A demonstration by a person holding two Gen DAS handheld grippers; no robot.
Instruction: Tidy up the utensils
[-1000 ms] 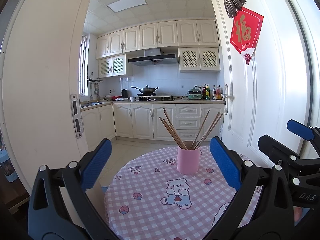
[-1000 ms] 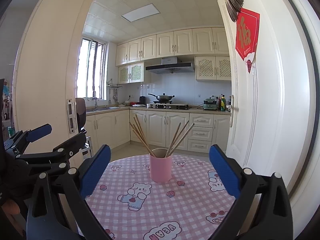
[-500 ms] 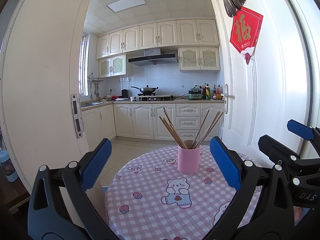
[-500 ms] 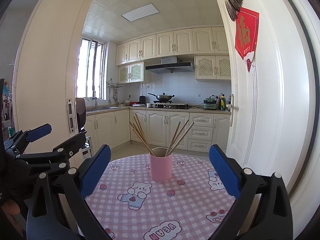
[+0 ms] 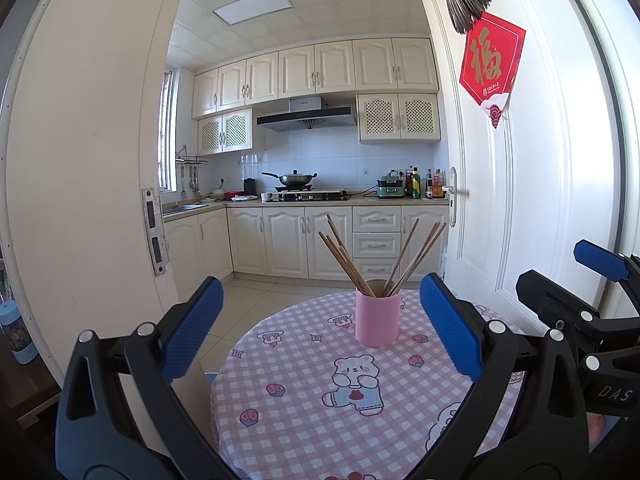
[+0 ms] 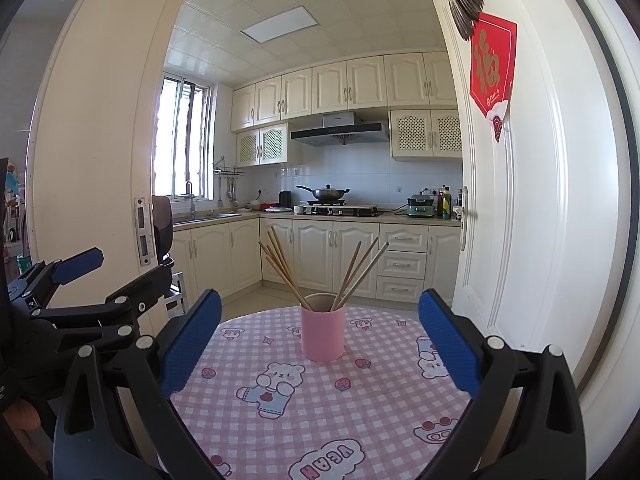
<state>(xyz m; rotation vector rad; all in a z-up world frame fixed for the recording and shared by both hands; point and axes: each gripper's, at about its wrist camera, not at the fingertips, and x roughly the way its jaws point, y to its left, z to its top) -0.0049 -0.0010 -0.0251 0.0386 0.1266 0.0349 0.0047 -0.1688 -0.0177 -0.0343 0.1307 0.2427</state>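
Overhead, nothing hung above the counter (image 5: 304, 432). Pink cup (image 5: 377, 323) stood upright toward its far side, chopsticks (image 5: 348, 266) fanned out of it in two leaning groups. Left claw (image 5: 320, 332) was spread wide, holding nothing, short of the cup. Right claw (image 6: 320, 338) likewise wide and empty, cup (image 6: 322, 333) centred between its blue pads (image 6: 191, 343), untouched.

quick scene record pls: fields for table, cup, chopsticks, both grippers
table: round, pink checked cloth with bear prints
cup: pink cylindrical cup, upright on the table's far half
chopsticks: wooden chopsticks standing in the cup, fanned into two bunches
left gripper: jaws open, holding nothing, short of the cup
right gripper: jaws open, holding nothing, short of the cup
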